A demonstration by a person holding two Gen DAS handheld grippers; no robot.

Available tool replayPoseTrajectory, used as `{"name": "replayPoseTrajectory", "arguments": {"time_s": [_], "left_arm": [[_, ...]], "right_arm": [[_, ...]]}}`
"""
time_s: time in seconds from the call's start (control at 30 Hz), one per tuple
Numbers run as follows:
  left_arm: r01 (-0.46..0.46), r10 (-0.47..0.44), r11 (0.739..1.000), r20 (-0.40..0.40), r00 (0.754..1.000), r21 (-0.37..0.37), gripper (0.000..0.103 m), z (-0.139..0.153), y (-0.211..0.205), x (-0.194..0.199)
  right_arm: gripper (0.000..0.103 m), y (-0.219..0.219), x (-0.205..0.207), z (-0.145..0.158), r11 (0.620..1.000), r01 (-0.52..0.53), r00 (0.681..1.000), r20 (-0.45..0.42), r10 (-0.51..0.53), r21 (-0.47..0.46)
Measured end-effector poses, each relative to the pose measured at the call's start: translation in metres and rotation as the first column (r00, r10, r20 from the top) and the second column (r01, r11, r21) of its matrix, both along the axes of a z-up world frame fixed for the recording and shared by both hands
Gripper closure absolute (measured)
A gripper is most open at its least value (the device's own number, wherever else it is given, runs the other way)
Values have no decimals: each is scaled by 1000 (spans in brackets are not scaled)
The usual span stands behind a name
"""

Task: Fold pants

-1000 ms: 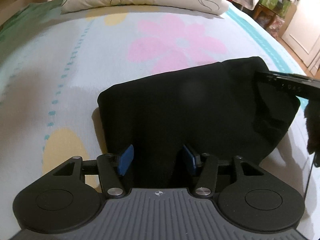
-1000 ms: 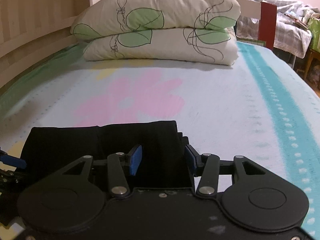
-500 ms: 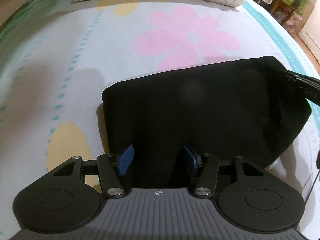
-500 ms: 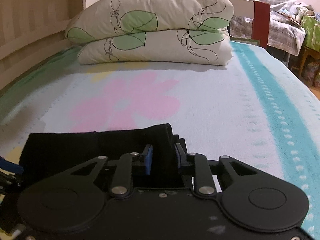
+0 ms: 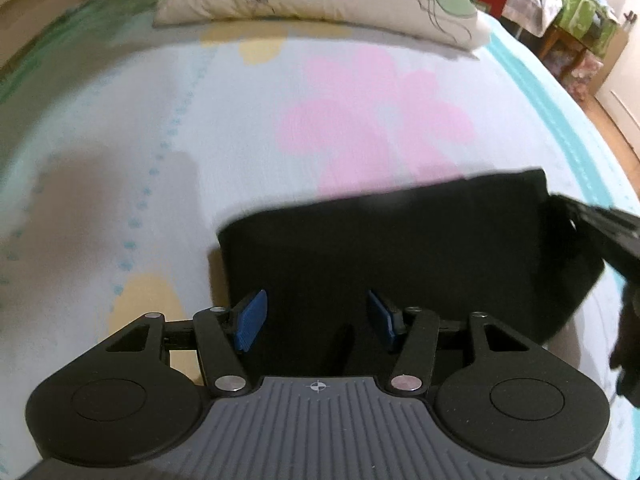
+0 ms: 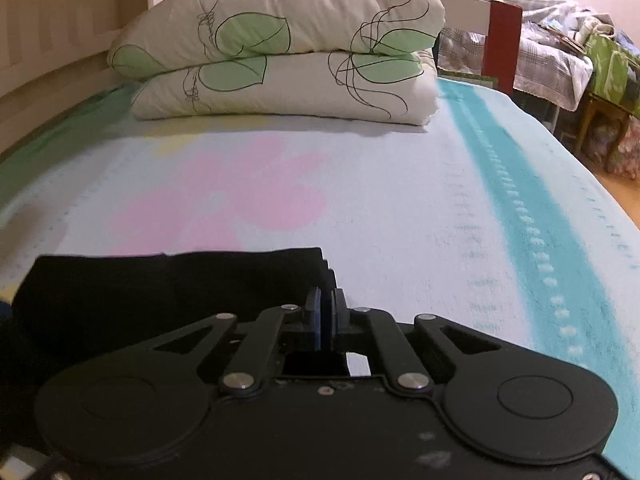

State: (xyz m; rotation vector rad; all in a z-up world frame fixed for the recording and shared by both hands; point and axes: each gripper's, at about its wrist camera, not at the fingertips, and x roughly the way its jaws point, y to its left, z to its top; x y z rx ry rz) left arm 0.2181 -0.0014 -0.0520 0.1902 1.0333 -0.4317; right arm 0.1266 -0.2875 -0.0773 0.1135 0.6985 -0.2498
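Note:
The black pants (image 5: pixel 400 248) lie folded into a compact rectangle on the flowered bedsheet. My left gripper (image 5: pixel 316 318) hovers over their near edge; its blue pads (image 5: pixel 250 320) stand apart and press on nothing. In the right wrist view the pants (image 6: pixel 160 280) fill the lower left. My right gripper (image 6: pixel 325 316) is shut at their right end, where the stacked fold layers show, and the fabric edge is pinched between its pads. The right gripper (image 5: pixel 600 228) also reaches in from the right edge of the left wrist view.
Two stacked leaf-print pillows (image 6: pixel 280 60) lie at the head of the bed. The bedsheet (image 6: pixel 400 200) with a pink flower and a teal stripe spreads around the pants. A wooden bed frame (image 6: pixel 60 40) runs along the left. Cluttered furniture (image 6: pixel 580 60) stands at the right.
The right gripper's jaws went from wide apart to shut at the pants' right end. The left gripper rose a little, bringing the pillows into its view; its jaws kept their spread.

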Motion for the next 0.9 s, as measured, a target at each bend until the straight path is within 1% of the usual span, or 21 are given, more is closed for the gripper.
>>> {"name": "replayPoseTrajectory", "arguments": {"time_s": [0.07, 0.13, 0.27, 0.33, 0.43, 0.53, 0.67, 0.77, 0.9], "left_arm": [[-17, 17, 1000, 21, 1000, 7, 49, 1, 0, 7], [-36, 36, 999, 23, 999, 13, 49, -2, -2, 16], [-61, 60, 996, 16, 998, 62, 48, -21, -7, 36], [-72, 71, 996, 6, 997, 49, 43, -25, -7, 44], [-97, 98, 995, -12, 995, 34, 39, -29, -1, 58], [-109, 109, 994, -38, 993, -1, 36, -33, 3, 67], [-95, 95, 995, -14, 995, 4, 36, -32, 0, 70], [-131, 131, 991, 10, 991, 1, 38, -27, 5, 79], [-197, 198, 978, 13, 980, -72, 38, -9, 29, 79]], "right_arm": [[97, 2, 0, 0, 1000, -7, 1000, 0, 7, -12], [97, 1, 2, -2, 1000, -5, 1000, -5, 5, -4], [96, 0, 2, -10, 1000, 1, 1000, -21, -2, -14], [96, 0, 2, -12, 1000, 1, 1000, -22, -2, -22], [96, 0, 4, -16, 999, -4, 1000, -22, 3, -36], [96, 0, 4, -20, 999, -3, 1000, -15, 3, -48], [96, 4, 3, -24, 997, 0, 1000, -5, 0, -75], [95, 7, 2, -25, 995, -4, 1000, -3, 4, -100], [94, 10, -1, -25, 994, -5, 1000, -2, 5, -114]]}}
